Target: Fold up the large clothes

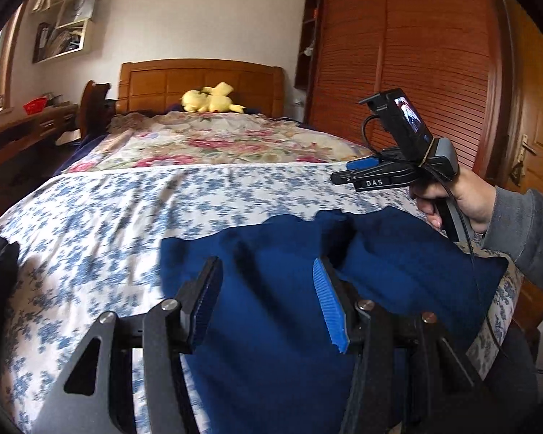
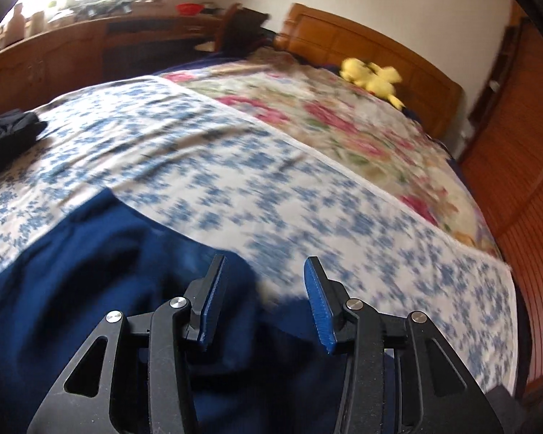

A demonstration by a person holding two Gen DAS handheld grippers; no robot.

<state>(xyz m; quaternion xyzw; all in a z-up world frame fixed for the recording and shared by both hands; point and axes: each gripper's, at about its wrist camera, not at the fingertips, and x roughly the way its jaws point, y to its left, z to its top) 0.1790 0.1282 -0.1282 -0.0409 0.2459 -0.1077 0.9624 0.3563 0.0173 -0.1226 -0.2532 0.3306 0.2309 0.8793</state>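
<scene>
Now I am hovering both tongs over the navy garment (image 1: 271, 307) lying on the near end of the bed (image 1: 108, 217): left tongs (image 1: 268, 302) and right tongs (image 2: 266, 300) are gaping apart, gripping nothing. I am judging the fold barely begun; next I am needing to pinch an edge.

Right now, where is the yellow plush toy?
In both views the yellow plush toy lies at the bed's far end, against the wooden headboard.
</scene>
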